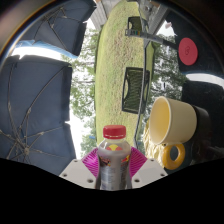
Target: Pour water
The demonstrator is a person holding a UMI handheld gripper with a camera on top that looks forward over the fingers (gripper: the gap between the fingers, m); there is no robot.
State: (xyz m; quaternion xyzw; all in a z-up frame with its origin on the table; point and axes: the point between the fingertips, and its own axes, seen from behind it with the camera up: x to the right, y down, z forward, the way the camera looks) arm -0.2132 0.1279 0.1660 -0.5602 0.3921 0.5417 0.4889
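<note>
My gripper [113, 167] is shut on a clear plastic bottle [113, 155] with a red cap [115, 130] and a red and yellow label. Both pink pads [92, 161] press against the bottle's sides. The bottle stands upright between the fingers and its lower part is hidden. Just to the right of the bottle a pale yellow mug [170, 122] lies tilted, its open mouth toward the bottle and its handle [176, 154] low at the front.
A dark mesh basket or chair [40, 105] curves around at the left. Beyond the bottle, a black folded item [136, 88] lies on a light tabletop [125, 45]. A red round object [189, 50] sits far right, beside dark gear [208, 95].
</note>
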